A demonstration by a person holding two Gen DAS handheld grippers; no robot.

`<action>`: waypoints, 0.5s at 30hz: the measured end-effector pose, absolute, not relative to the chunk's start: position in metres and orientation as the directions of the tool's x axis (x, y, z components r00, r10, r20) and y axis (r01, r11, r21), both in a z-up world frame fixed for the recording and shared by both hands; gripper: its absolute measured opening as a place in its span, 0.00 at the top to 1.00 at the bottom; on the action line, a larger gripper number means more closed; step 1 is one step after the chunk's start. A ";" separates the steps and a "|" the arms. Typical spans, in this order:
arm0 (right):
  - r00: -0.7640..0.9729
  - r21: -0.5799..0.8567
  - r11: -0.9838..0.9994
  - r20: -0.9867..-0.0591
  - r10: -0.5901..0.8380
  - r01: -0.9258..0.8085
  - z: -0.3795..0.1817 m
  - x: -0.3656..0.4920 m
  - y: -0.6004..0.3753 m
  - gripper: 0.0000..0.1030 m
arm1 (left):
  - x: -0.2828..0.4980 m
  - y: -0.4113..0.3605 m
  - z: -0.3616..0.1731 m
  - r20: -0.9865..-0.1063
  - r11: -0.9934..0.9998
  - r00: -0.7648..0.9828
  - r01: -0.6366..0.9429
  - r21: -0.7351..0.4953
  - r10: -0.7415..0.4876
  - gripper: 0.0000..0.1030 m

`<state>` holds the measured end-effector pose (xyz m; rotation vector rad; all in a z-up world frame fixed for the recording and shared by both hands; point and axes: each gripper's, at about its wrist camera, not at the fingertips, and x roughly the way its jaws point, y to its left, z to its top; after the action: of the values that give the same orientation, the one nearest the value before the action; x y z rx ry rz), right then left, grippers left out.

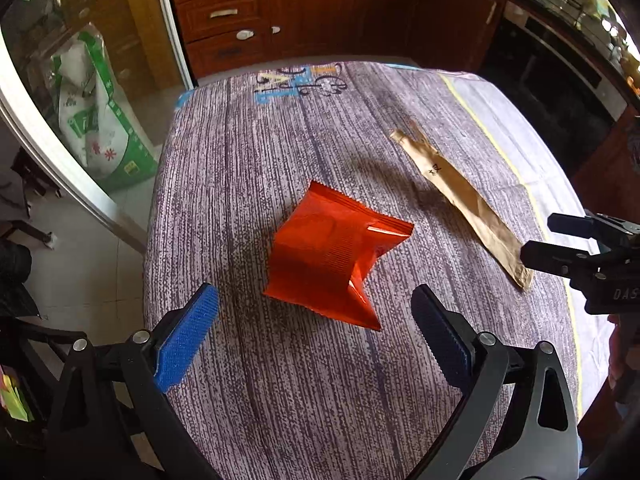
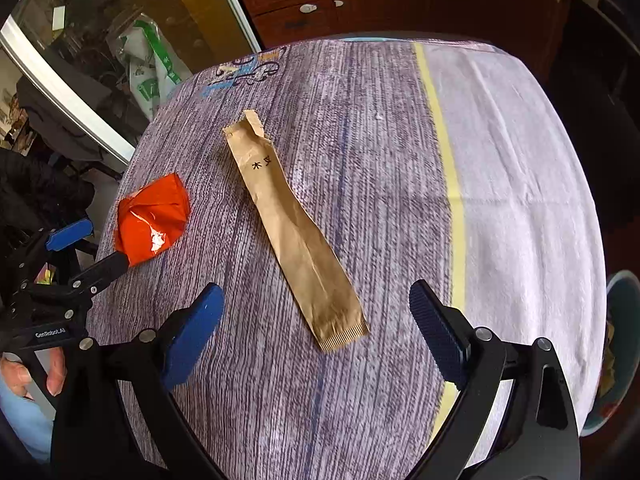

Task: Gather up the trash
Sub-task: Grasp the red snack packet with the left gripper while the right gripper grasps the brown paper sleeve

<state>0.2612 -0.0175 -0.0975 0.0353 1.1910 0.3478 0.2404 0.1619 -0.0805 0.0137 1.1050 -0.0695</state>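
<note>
A crumpled orange-red foil wrapper (image 1: 334,258) lies on the cloth-covered table (image 1: 304,392). My left gripper (image 1: 316,300) is open and empty, its blue pads either side of the wrapper's near edge, just above the table. A long brown paper sleeve (image 2: 292,226) with black characters lies flat to the right. My right gripper (image 2: 316,300) is open and empty, hovering over the sleeve's near end. The sleeve also shows in the left wrist view (image 1: 464,196), and the wrapper in the right wrist view (image 2: 152,218). Each gripper shows in the other's view: the right (image 1: 540,240), the left (image 2: 96,246).
The table (image 2: 520,160) has a purple-grey cloth with a yellow stripe (image 2: 444,148). A bin (image 2: 616,352) with some contents stands at its right edge. Wooden drawers (image 1: 236,20), a glass door with a green-white sack (image 1: 96,108) behind it, and an oven (image 1: 560,80) surround the table.
</note>
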 end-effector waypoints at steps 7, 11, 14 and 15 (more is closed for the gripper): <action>0.332 0.116 0.942 -0.916 0.224 -0.314 -0.118 0.285 0.018 0.13 | 0.257 0.161 -0.103 -0.906 0.996 0.416 0.078 -0.048 -0.076 0.06; 0.334 0.101 0.941 -0.918 0.213 -0.324 -0.125 0.290 0.025 0.17 | 0.261 0.163 -0.112 -0.909 0.995 0.407 0.080 -0.063 -0.091 0.06; 0.336 0.069 0.940 -0.923 0.188 -0.334 -0.131 0.292 0.029 0.28 | 0.264 0.168 -0.118 -0.908 0.993 0.402 0.072 -0.098 -0.119 0.06; 0.343 0.052 0.940 -0.923 0.174 -0.337 -0.132 0.291 0.030 0.31 | 0.264 0.168 -0.118 -0.907 0.992 0.402 0.071 -0.106 -0.126 0.06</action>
<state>0.2913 0.0296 -0.1324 -0.1572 1.1754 0.3338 0.2643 0.1679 -0.1184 -0.0532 1.1507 -0.1243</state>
